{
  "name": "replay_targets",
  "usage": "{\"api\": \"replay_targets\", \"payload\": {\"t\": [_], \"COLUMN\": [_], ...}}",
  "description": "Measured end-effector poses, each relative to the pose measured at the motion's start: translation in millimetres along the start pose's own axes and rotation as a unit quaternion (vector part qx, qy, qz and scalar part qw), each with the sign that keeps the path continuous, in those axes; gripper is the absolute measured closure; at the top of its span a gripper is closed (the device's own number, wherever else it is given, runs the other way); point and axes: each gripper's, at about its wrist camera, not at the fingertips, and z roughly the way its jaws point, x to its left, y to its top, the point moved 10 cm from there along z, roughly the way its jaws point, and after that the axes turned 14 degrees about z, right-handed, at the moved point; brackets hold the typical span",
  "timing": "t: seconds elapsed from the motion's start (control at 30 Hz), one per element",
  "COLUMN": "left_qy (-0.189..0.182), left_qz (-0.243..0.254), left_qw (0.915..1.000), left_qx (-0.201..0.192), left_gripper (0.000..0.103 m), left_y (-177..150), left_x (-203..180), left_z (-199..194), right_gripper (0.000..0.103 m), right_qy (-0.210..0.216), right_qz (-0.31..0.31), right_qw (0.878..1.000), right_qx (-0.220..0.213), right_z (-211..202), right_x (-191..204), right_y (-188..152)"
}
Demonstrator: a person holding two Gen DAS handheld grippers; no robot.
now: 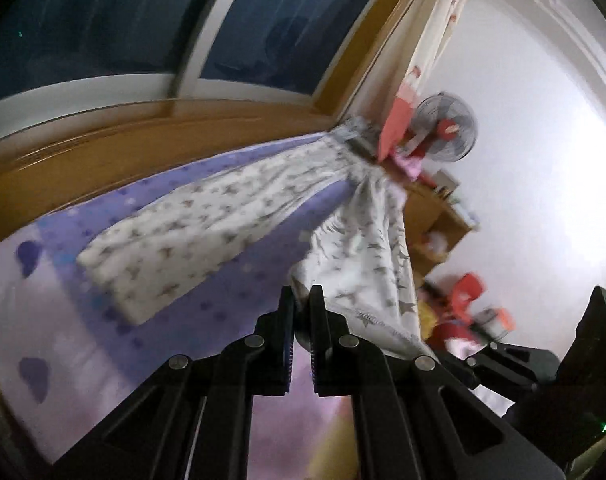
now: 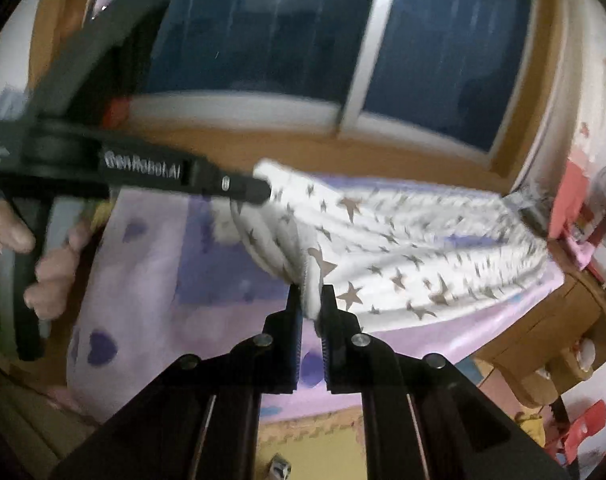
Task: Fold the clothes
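1. Star-print trousers (image 2: 403,248), white with grey stars, are lifted above a lilac heart-print bedsheet (image 2: 151,264); the waistband end lies toward the far bed corner near a fan (image 1: 447,128).
2. Left gripper (image 1: 302,300): jaws nearly together, pinching one trouser leg hem; in the right wrist view its tip meets the cloth at upper left.
3. Right gripper (image 2: 311,300): jaws clamped on a bunched fold of the other leg.
4. One leg (image 1: 191,224) appears to rest flat on the sheet; motion blur makes contact uncertain.
5. Dark window (image 2: 287,32) behind the bed.
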Motion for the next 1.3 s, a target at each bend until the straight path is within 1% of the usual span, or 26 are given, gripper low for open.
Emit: {"api": "replay_targets", "payload": {"t": [0.07, 0.13, 0.17, 0.2, 0.27, 0.3, 0.37, 0.4, 0.43, 0.5, 0.53, 0.6, 0.7, 0.73, 0.83, 0.87, 0.93, 0.97, 1.03, 1.07, 1.17, 1.3], "left_qy": [0.017, 0.017, 0.013, 0.007, 0.0, 0.0, 0.014, 0.022, 0.031, 0.041, 0.044, 0.052, 0.059, 0.061, 0.065, 0.064, 0.049, 0.04, 0.029, 0.027, 0.023, 0.01], "left_qz": [0.002, -0.016, -0.034, -0.051, -0.064, -0.064, -0.042, -0.032, -0.025, -0.019, -0.021, -0.028, -0.036, -0.039, -0.04, -0.038, -0.038, -0.037, -0.025, -0.013, 0.015, 0.012], "left_qw": [0.9995, 0.9967, 0.995, 0.9936, 0.9932, 0.9932, 0.9941, 0.9942, 0.9939, 0.993, 0.9927, 0.9918, 0.9913, 0.9913, 0.9913, 0.9915, 0.992, 0.9923, 0.9926, 0.9923, 0.9901, 0.988], "left_qx": [0.027, 0.078, 0.093, 0.1, 0.097, 0.097, 0.099, 0.1, 0.103, 0.109, 0.11, 0.113, 0.111, 0.11, 0.107, 0.107, 0.11, 0.111, 0.115, 0.12, 0.138, 0.153], "left_gripper": [0.097, 0.097, 0.096, 0.096, 0.095, 0.094, 0.09, 0.089, 0.088, 0.087, 0.086, 0.085, 0.085, 0.085, 0.085, 0.085, 0.085, 0.085, 0.084, 0.083, 0.082, 0.082], "left_y": [-25.1, -62.7, -78.4, -90.7, -99.6, -101.9, -99.0, -98.6, -99.0, -99.1, -98.9, -98.9, -99.2, -99.1, -96.8, -94.9, -89.7, -87.0, -83.8, -83.8, -87.6, -96.9], "left_x": [9.5, 26.2, 32.1, 36.9, 42.9, 44.8, 43.6, 43.2, 43.0, 43.4, 44.0, 47.5, 59.6, 63.4, 72.2, 73.3, 71.5, 69.8, 64.7, 62.1, 55.8, 50.1], "left_z": [13.4, 35.8, 43.1, 47.3, 46.9, 46.3, 44.2, 43.1, 41.4, 37.7, 34.1, 26.5, 15.8, 12.5, 6.6, 7.4, 12.6, 15.4, 20.4, 23.2, 32.2, 43.1], "right_gripper": [0.096, 0.096, 0.096, 0.096, 0.096, 0.095, 0.095, 0.091, 0.091, 0.083, 0.081, 0.07, 0.068, 0.068, 0.068, 0.068, 0.068, 0.068, 0.069, 0.068, 0.068, 0.069], "right_qy": [0.0, -0.001, -0.001, -0.001, -0.002, -0.003, -0.009, -0.01, -0.01, -0.003, 0.011, 0.043, 0.091, 0.099, 0.092, 0.084, 0.062, 0.059, 0.072, 0.073, 0.067, 0.048], "right_qz": [-0.001, -0.003, -0.004, -0.004, -0.006, -0.007, -0.012, -0.01, -0.006, 0.006, 0.013, 0.022, 0.043, 0.054, 0.086, 0.095, 0.113, 0.128, 0.158, 0.162, 0.149, 0.119], "right_qw": [1.0, 0.999, 0.998, 0.997, 0.995, 0.994, 0.995, 0.995, 0.995, 0.995, 0.994, 0.993, 0.989, 0.989, 0.988, 0.988, 0.986, 0.983, 0.976, 0.975, 0.977, 0.985], "right_qx": [0.025, 0.05, 0.062, 0.075, 0.1, 0.105, 0.098, 0.097, 0.097, 0.102, 0.104, 0.106, 0.104, 0.1, 0.087, 0.089, 0.104, 0.114, 0.132, 0.136, 0.136, 0.114], "right_z": [14.5, 28.8, 35.9, 42.8, 56.6, 60.2, 57.3, 57.1, 57.6, 56.3, 52.2, 41.2, 20.3, 15.5, 13.0, 17.8, 29.9, 34.2, 38.8, 39.0, 42.3, 57.5], "right_x": [6.4, 12.8, 15.9, 19.1, 25.5, 27.7, 29.6, 30.3, 29.9, 29.0, 32.1, 38.4, 43.1, 41.5, 28.9, 24.1, 12.0, 7.9, 4.0, 3.5, 5.3, 11.2], "right_y": [-20.5, -40.9, -51.1, -61.3, -81.7, -88.4, -90.5, -91.1, -90.7, -87.6, -88.0, -88.0, -83.4, -80.5, -71.2, -70.8, -72.9, -76.1, -86.0, -90.3, -98.1, -90.0]}}
